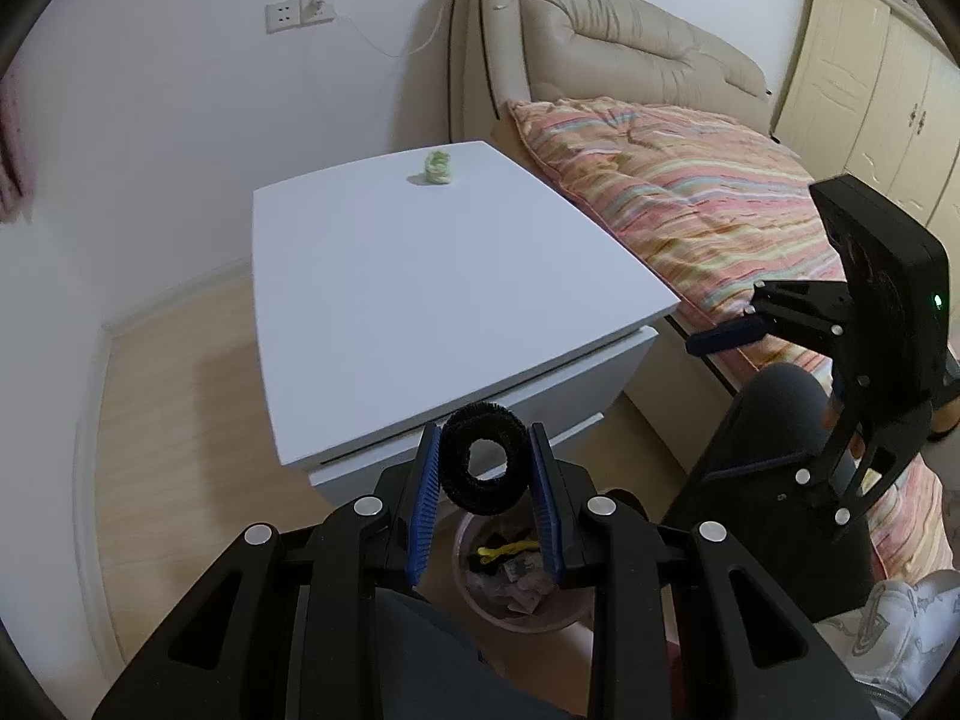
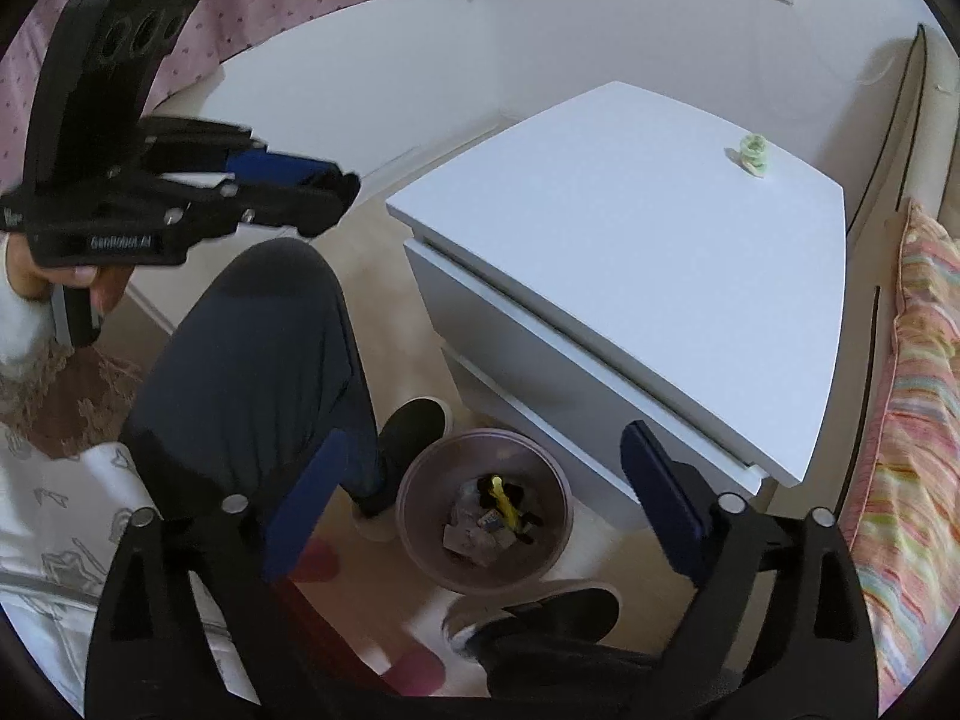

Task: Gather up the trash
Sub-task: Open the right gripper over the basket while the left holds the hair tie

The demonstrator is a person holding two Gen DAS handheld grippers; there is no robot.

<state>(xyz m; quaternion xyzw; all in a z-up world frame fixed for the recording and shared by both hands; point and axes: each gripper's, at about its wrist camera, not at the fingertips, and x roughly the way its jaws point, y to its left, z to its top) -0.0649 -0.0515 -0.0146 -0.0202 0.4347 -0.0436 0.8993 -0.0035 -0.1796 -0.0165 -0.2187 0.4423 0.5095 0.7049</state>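
Note:
My left gripper (image 1: 483,439) is shut on a black fuzzy ring (image 1: 480,483), pinched between its blue pads above the near edge of the white nightstand (image 1: 420,276). Under it on the floor stands a round pinkish bin (image 1: 516,618) with paper scraps and a yellow piece inside. In the right wrist view my right gripper (image 2: 485,435) hangs open right over that bin (image 2: 414,534), with nothing between its fingers. A small crumpled green-and-white scrap (image 1: 438,167) lies at the nightstand's far edge (image 2: 753,153). The left gripper (image 2: 336,192) also shows at upper left.
A bed with a striped quilt (image 1: 690,192) and padded headboard stands right of the nightstand. A person's dark-trousered leg (image 2: 258,360) and two shoes (image 2: 414,426) crowd the floor beside the bin. A wall with sockets (image 1: 300,12) is behind, wardrobe doors (image 1: 870,90) at far right.

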